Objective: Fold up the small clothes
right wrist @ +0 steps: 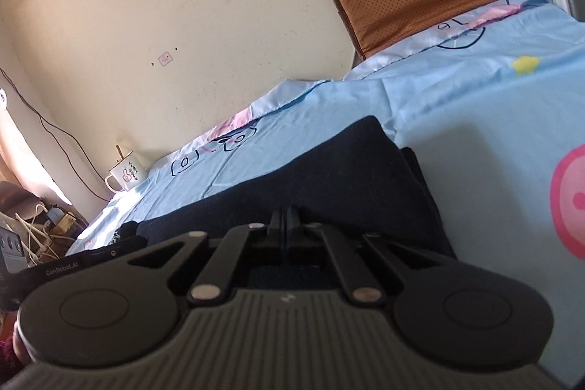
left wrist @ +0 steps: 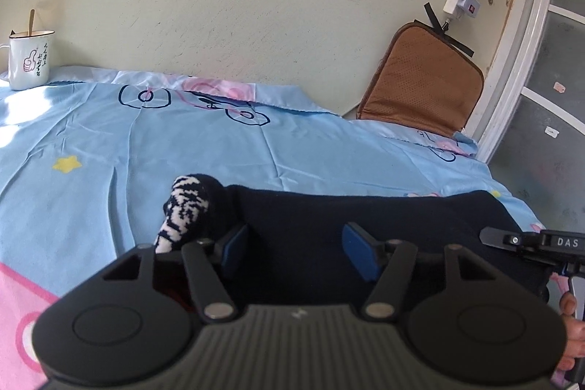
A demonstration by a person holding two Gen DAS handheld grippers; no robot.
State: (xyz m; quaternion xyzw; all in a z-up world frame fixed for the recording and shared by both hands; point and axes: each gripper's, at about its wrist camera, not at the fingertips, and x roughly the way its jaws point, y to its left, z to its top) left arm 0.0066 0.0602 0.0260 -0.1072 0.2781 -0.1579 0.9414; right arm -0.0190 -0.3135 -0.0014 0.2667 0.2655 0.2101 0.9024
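On the blue cartoon-print sheet [left wrist: 182,152] lies the dark navy garment [left wrist: 365,218], spread flat near the front edge of the bed, with a black-and-white patterned piece [left wrist: 184,207] bunched at its left end; whether that piece is a cuff of the same garment or a separate item cannot be told. The garment seems laid out flat so its edges can be lifted and turned over cleanly.

Over the garment's left part hovers the left gripper [left wrist: 296,243], its blue-padded fingers [left wrist: 356,249] spread wide with dark cloth showing between them and nothing pinched; it looks poised to take hold or to pin the fabric. At the garment's right side, the right gripper [right wrist: 287,225] has its fingers pressed together down at the cloth, and it appears to be pinching an edge of the garment, probably to carry that side across for a fold, though the contact itself is hidden by the gripper body.

Beyond the garment, against the wall, a brown cushion [left wrist: 420,79] leans at the sheet's far right corner, and a white enamel mug [left wrist: 31,59] with a spoon stands at the far left corner, well apart from the work.
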